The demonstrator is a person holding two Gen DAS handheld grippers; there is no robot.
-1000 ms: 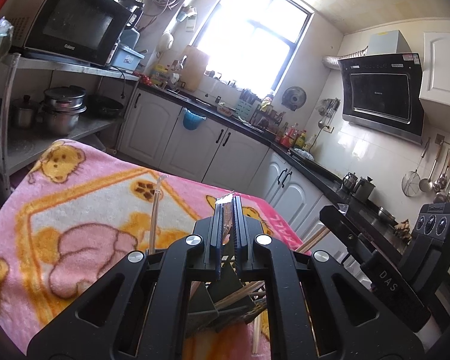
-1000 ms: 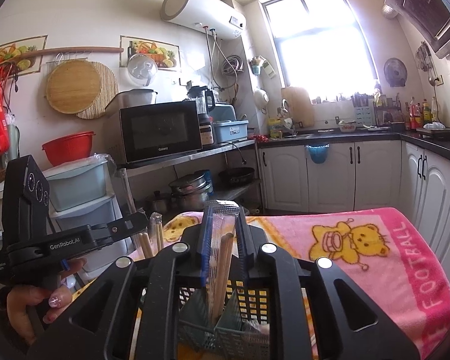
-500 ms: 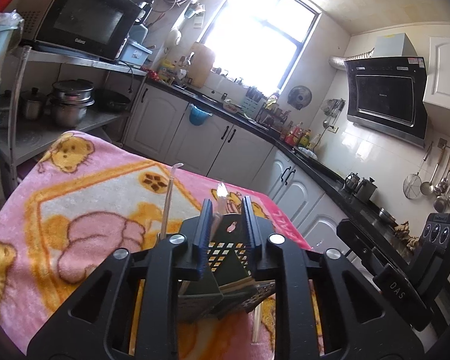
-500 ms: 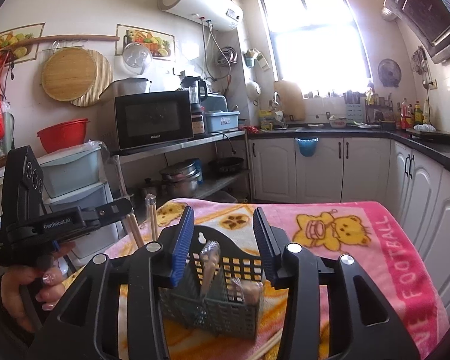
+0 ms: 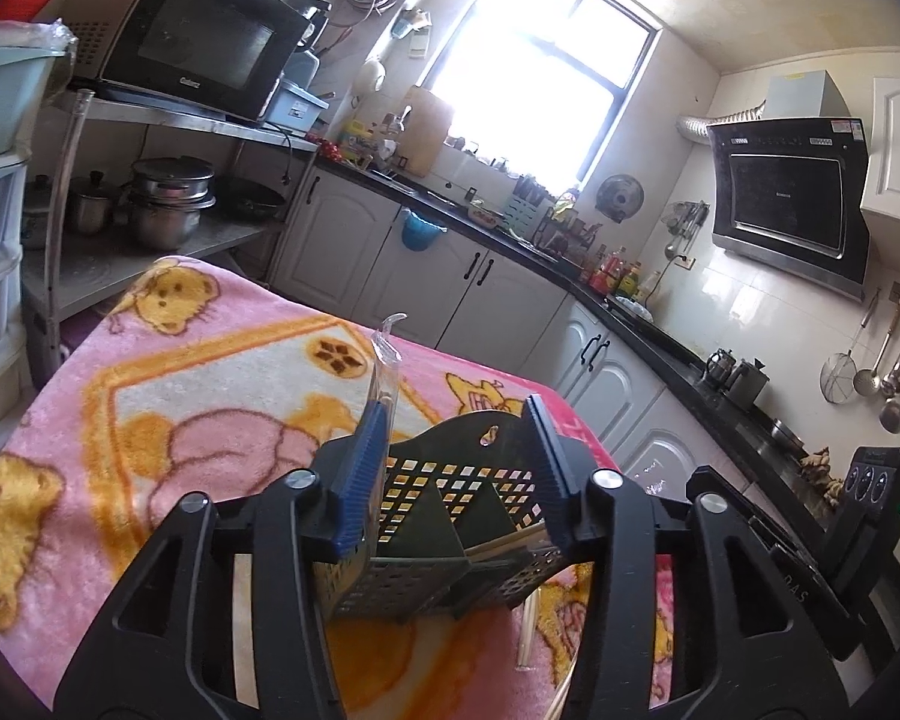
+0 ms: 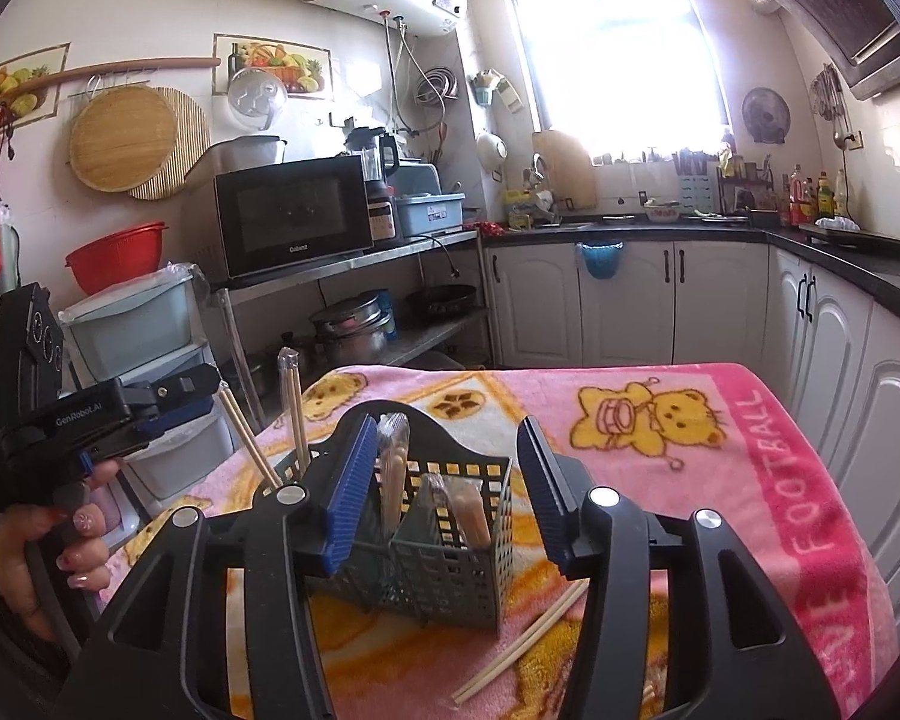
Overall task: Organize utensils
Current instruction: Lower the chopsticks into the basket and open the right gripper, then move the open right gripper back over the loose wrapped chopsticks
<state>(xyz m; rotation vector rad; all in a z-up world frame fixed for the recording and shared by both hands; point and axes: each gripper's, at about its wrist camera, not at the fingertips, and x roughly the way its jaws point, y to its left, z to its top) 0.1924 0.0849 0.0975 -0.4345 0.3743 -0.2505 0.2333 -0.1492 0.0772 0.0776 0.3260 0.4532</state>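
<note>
A dark green mesh utensil caddy [image 6: 444, 546] stands on the pink bear blanket [image 6: 690, 468]. Wrapped wooden utensils [image 6: 393, 474] stand in its compartments. My right gripper [image 6: 444, 480] is open just above and in front of it, jaws wide and empty. My left gripper [image 5: 459, 474] is open too, at the caddy [image 5: 450, 516] from the other side; a clear-wrapped stick [image 5: 384, 372] leans by its left finger. The left gripper body [image 6: 90, 420] shows in the right wrist view, with chopsticks [image 6: 294, 414] standing beside it.
A loose pair of chopsticks [image 6: 522, 642] lies on the blanket in front of the caddy. A metal shelf with microwave [image 6: 294, 222] and pots [image 6: 348, 330] stands beyond the table's far left. White cabinets [image 6: 630, 300] run behind and to the right.
Both grippers were shut on wrapped utensils over the caddy. Both have opened wide and let them go into it, then drawn back slightly.
</note>
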